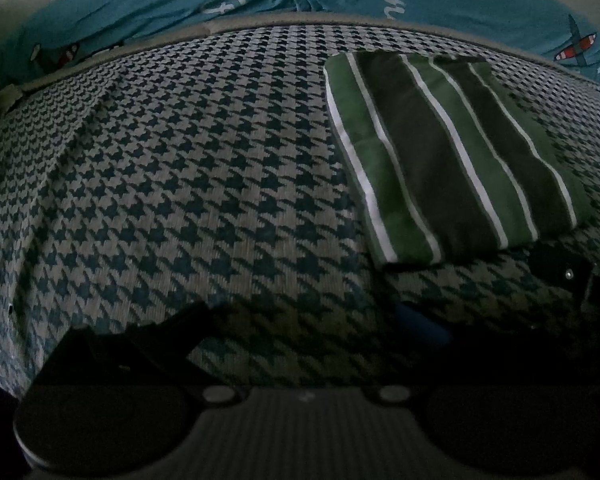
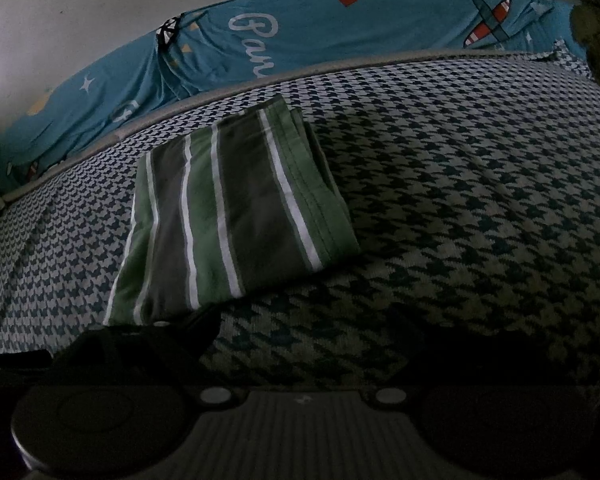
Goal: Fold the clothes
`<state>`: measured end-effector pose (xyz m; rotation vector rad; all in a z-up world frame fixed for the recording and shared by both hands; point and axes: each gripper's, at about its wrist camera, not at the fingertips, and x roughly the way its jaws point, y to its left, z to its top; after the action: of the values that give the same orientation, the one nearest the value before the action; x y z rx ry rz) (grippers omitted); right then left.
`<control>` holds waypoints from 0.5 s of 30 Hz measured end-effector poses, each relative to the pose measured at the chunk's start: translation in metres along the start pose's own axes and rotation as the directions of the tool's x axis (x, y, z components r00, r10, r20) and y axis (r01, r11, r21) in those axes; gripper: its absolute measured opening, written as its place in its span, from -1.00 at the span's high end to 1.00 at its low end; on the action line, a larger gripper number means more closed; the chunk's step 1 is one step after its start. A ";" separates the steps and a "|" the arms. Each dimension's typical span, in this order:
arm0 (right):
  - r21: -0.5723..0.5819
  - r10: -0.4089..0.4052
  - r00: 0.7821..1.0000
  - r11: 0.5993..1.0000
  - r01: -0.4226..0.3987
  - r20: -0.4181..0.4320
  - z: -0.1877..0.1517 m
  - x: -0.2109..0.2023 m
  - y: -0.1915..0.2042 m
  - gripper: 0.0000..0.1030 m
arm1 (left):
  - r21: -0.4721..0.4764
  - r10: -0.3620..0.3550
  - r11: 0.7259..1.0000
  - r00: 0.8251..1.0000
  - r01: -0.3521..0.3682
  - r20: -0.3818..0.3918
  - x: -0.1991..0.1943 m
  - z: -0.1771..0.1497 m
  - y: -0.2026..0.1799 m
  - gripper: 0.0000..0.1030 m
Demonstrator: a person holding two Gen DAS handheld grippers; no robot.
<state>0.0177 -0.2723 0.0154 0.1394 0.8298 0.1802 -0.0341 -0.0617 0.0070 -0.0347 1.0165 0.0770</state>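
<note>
A folded green garment with dark and white stripes (image 1: 447, 156) lies flat on the houndstooth bed cover (image 1: 180, 160). In the left wrist view it sits to the right of and beyond my left gripper (image 1: 331, 332), whose dark fingers stand wide apart over bare cover. The right wrist view shows the same garment (image 2: 228, 208) ahead and to the left. My right gripper (image 2: 303, 344) is open just short of the garment's near edge, its left finger (image 2: 140, 344) close to the near corner. Neither gripper holds anything. The fingertips are dim in shadow.
A teal printed sheet (image 2: 319, 36) with lettering and aeroplanes bunches along the far side of the bed, behind a grey piped edge (image 2: 339, 68). A pale wall (image 2: 60, 20) rises behind it. Houndstooth cover (image 2: 479, 180) spreads right of the garment.
</note>
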 end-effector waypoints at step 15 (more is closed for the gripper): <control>0.020 0.002 1.000 1.000 -0.002 -0.012 0.002 0.000 0.000 -0.84 | 0.002 -0.014 1.000 1.000 0.014 -0.024 0.010 0.012 0.006 -1.00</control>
<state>0.0193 -0.2724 0.0170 0.1583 0.8442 0.1743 -0.0193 -0.0540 0.0043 -0.0409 1.0397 0.0626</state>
